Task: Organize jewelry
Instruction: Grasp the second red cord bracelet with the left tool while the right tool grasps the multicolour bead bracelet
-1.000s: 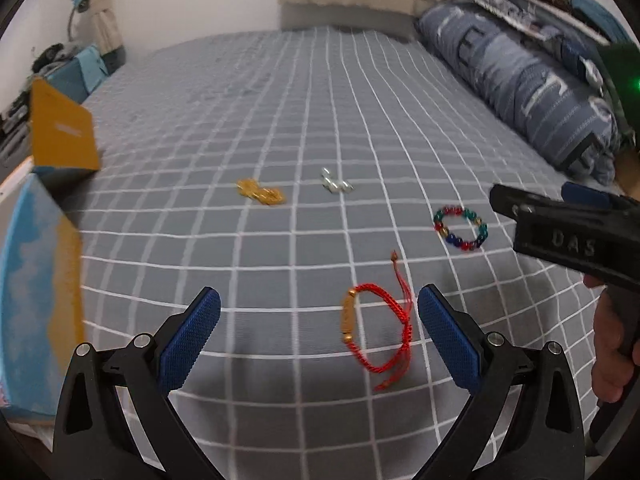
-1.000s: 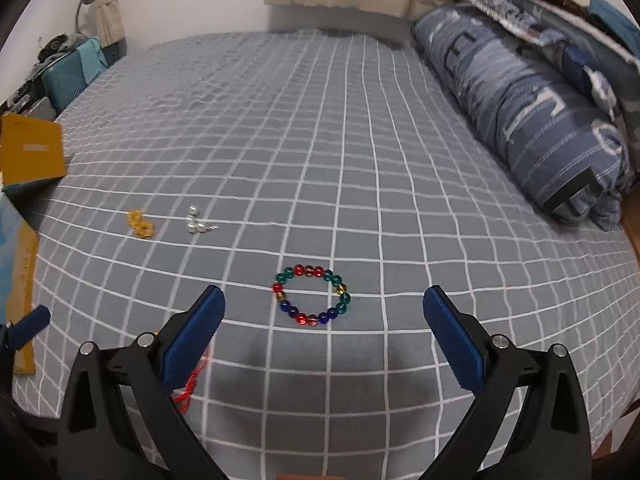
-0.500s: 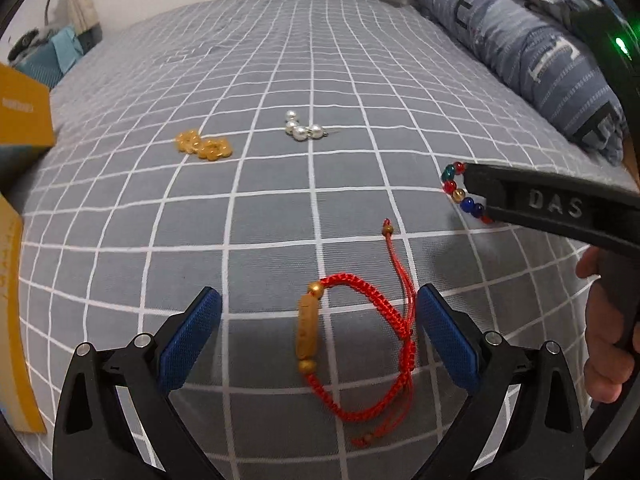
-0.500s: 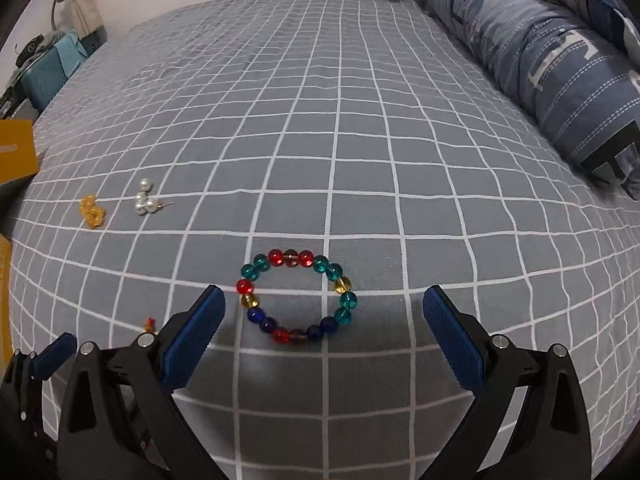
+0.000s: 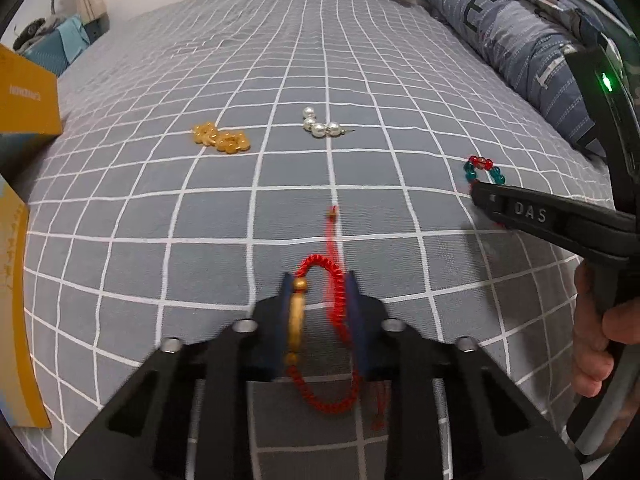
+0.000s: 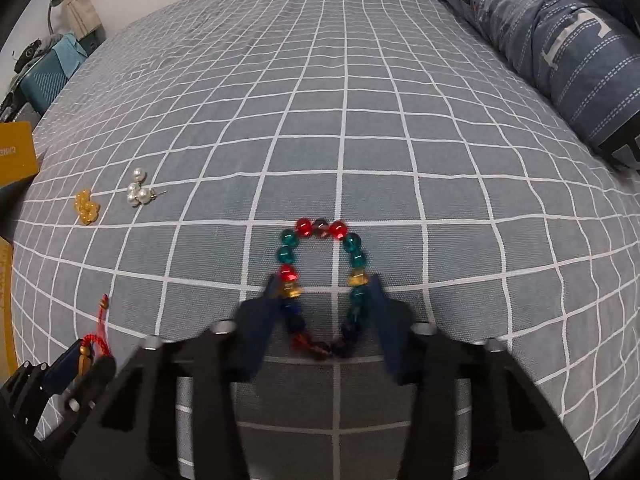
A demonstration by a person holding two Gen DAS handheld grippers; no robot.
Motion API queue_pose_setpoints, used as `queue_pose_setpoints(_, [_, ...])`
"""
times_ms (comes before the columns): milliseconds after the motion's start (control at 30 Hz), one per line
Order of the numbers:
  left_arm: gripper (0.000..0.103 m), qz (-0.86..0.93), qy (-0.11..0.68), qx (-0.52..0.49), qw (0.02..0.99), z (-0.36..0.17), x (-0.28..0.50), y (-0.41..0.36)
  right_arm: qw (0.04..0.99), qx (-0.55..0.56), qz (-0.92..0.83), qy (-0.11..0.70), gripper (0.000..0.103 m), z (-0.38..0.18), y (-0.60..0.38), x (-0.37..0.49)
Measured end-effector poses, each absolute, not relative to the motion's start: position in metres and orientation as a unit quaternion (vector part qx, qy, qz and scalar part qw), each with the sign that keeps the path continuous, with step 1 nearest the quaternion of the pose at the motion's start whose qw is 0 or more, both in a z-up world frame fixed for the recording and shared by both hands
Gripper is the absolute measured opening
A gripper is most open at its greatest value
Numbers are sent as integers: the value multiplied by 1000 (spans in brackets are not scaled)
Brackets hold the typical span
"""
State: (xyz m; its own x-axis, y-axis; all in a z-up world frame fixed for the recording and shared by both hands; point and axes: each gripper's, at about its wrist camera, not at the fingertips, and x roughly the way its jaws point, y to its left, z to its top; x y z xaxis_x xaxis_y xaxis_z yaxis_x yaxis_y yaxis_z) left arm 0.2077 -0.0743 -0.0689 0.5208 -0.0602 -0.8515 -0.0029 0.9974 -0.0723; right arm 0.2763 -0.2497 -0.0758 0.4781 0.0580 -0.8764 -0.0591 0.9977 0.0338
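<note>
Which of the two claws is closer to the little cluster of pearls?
Left. The left claw, closed on the red bracelet, sits just in front of the pearls; the right claw, around the bead bracelet, is farther off to their right.

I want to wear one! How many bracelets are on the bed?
2: the red cord bracelet between the left gripper pads, the colourful bead bracelet between the right gripper pads.

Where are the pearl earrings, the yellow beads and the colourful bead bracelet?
pearl earrings (image 5: 320, 125): left wrist view, on the middle pearls.
yellow beads (image 5: 221, 139): left wrist view, centre of the cluster.
colourful bead bracelet (image 6: 320, 227): right wrist view, on its far beads.
</note>
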Motion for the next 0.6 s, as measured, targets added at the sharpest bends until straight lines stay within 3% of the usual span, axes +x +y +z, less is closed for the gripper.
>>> queue_pose_setpoints(33, [10,-22,492,-41,869,-68,207,-71,860,0,37,509,17,-75,-250,275])
queue_pose_setpoints(300, [8,-22,481,-36,876,-55,200,-62,867,13,38,496,16,-66,-254,266])
queue_pose_setpoints(333, [8,-25,480,-39,876,-54,200,-59,868,13,38,495,8,-65,-254,266])
queue_pose_setpoints(600, [8,-21,473,-44,880,-43,195,-47,874,9,32,485,9,-60,-254,260])
